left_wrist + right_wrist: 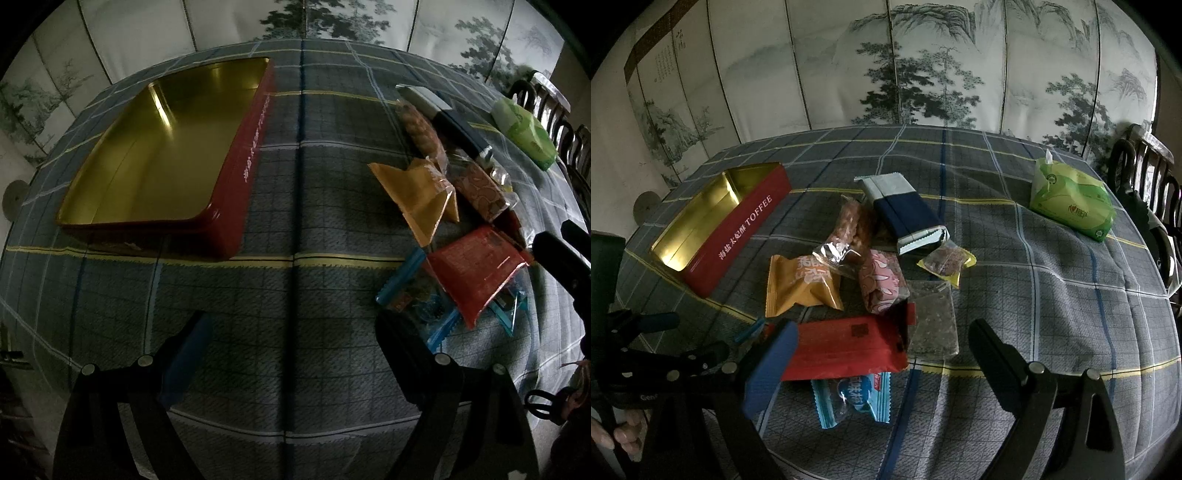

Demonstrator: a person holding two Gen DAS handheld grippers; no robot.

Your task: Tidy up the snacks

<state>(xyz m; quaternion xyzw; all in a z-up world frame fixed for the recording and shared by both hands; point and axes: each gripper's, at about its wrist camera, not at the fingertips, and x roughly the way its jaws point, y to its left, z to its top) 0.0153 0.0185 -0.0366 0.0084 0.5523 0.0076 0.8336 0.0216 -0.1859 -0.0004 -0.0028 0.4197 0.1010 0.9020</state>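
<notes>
On the plaid tablecloth (1052, 295), largest item first:

1. Red toffee tin (737, 230), lid off, gold interior bare; it stands at the left, apart from the heap. Rigid; likely the receptacle.
2. Green tissue pack (1071, 201), far right, well apart from the snacks; probably not part of the sort.
3. Navy-and-silver foil packet (905, 212), at the back of the heap. Flat, fairly stiff.
4. Red wrapped snack (849, 349), nearest the right gripper (882, 354), overlying a blue-and-white candy wrapper (849, 402). Light, slick film; judged best taken across a short edge or crimped seam.
5. Orange pastry packet (799, 286), puffed; contents probably crumbly, so a gentle pinch at the seal.
6. Clear bag of seeded brittle (932, 325), flat, touching the red snack's end; likely brittle.
7. Pink patterned packet (881, 284), clear nut-biscuit bag (851, 229), small yellow-edged sachet (947, 260): all light and crinkly.

Right gripper: jaws spread wide, holding nothing, poised over the near edge of the heap. Left gripper (291, 354): jaws likewise apart and unladen, above bare cloth between tin and snacks.
</notes>
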